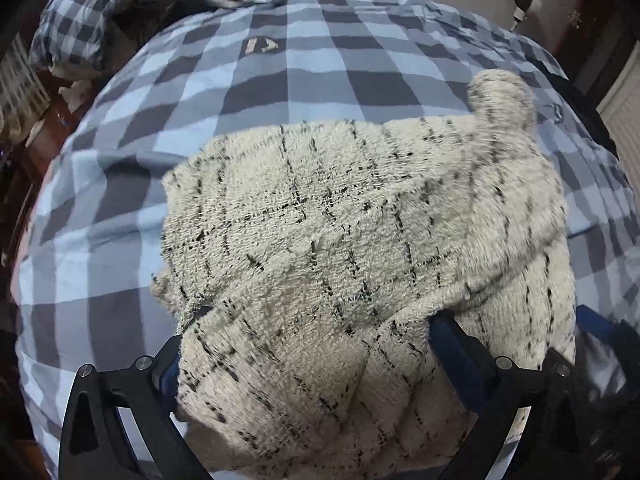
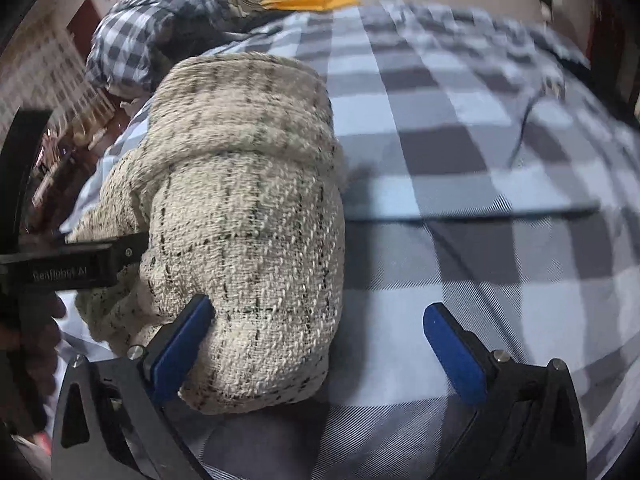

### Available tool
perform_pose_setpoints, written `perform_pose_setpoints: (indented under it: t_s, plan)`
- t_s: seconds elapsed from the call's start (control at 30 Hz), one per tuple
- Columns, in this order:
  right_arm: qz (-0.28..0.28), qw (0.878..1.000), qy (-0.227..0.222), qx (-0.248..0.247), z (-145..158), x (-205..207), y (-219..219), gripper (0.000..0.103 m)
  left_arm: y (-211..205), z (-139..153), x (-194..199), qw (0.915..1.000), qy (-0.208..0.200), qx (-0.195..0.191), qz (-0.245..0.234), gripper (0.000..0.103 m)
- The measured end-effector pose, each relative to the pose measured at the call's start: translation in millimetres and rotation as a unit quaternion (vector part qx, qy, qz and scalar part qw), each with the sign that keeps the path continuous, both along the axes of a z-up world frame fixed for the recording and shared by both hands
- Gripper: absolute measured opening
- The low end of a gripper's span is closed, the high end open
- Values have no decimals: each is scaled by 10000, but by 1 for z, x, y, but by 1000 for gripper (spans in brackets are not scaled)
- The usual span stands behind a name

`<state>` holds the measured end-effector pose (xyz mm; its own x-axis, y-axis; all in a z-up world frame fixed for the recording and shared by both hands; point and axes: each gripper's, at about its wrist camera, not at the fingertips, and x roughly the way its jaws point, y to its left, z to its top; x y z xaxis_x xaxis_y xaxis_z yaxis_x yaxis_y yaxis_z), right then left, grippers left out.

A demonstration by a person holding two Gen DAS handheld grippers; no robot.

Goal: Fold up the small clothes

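I am working on a cream knit garment [image 1: 360, 232] with thin dark check lines, and it is lying on the bed [image 1: 280, 80], over the blue-and-grey checked cover. In the left wrist view the knit is filling the middle and lower part of the frame, already bunched and doubled rather than spread flat.

My left claw [image 1: 316, 332] is standing wide, its two fingers spread at the bottom of the frame with a thick fold of the knit draped between and over them. I judge I am keeping it wide because the bundle is too bulky to pinch at this spot; it is propping and steadying the cloth rather than clamping it.

My right claw [image 2: 320, 328] is also spread wide. Its left finger [image 2: 182, 344] is pressing against the rolled end of the garment [image 2: 248, 208] at lower left, while the other finger is hanging over bare cover, well apart from the knit. That looks to me like a nudge to keep the roll from springing open.

The left claw's black finger [image 2: 100, 258] is reaching in from the left edge of the right wrist view, touching the knit's side.

The fold seems partly done; the loose lumps will need pressing flat.
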<state>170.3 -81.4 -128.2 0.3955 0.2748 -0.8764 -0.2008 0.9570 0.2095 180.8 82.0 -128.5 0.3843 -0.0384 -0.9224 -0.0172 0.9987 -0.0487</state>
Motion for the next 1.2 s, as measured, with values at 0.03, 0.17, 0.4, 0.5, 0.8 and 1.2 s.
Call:
perform_pose_setpoints:
  t_s: [0.03,0.17,0.4,0.5,0.8,1.2]
  plan:
    - [-28,9998,153,82,6,3,-1,101,2,12,-6,10000,-24,94,-11,103]
    - [-231,9977,560,306,31,-2,-20,101,3,59,-33,9958,-435,808,65,103]
    - [-538,9974,465,121,80,-47,-80,101,6,106,-85,9897,-1194,758,-225,103]
    - [-738,9970,-19,-220,106,-72,-109,101,4,114,-102,9876,-1385,708,-198,103]
    - [37,9926,-790,-923,112,-79,-125,101,-31,97,-124,9806,-1293,1371,-536,103]
    - [476,9743,-1709,-1386,76,-90,-78,101,-35,87,-118,9897,-1019,900,-443,103]
